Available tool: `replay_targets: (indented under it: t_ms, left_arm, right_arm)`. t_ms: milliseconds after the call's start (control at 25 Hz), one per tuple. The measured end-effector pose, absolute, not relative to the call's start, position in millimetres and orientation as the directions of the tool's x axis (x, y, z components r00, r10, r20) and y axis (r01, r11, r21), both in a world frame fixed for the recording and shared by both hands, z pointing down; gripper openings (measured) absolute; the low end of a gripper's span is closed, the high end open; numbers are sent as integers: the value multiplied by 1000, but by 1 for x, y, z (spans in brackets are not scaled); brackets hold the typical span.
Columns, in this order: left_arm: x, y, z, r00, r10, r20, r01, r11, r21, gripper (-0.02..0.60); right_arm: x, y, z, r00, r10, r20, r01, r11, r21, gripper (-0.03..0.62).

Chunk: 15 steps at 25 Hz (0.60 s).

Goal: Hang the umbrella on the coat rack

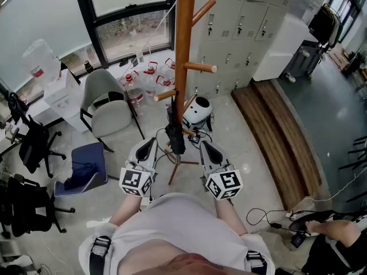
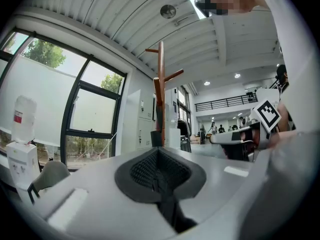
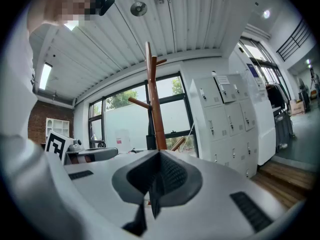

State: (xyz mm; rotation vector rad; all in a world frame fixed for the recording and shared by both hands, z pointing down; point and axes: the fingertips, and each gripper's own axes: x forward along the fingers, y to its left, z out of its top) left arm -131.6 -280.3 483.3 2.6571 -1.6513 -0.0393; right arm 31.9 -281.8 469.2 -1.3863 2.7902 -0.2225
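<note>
The wooden coat rack point(image 1: 184, 44) stands straight ahead, with pegs sticking out left and right. A black folded umbrella point(image 1: 174, 132) hangs along its pole below the lower left peg point(image 1: 166, 95). My left gripper point(image 1: 147, 144) and right gripper point(image 1: 205, 146) are held level on either side of the umbrella, apart from it, both shut with nothing in them. The left gripper view has the shut left gripper point(image 2: 159, 166) facing the rack point(image 2: 161, 79), with the umbrella point(image 2: 158, 120) dark against the pole. From the right gripper point(image 3: 159, 171), the rack point(image 3: 152, 94) is straight ahead.
A grey chair point(image 1: 106, 105) and a blue-seated chair point(image 1: 86, 166) stand to the left, with water bottles point(image 1: 146, 79) behind. A white round object point(image 1: 197, 110) lies by the rack's base. Grey lockers point(image 1: 241, 16) and a wooden platform point(image 1: 275, 130) are on the right. A person point(image 1: 338, 236) sits at the lower right.
</note>
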Motion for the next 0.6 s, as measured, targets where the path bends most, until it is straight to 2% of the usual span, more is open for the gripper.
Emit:
replay_targets:
  t_ms: [600]
  left_arm:
    - [-133, -282, 493, 440, -898, 5, -897, -440, 42, 9]
  right_arm:
    - [31, -282, 473, -608, -792, 56, -790, 598, -133, 8]
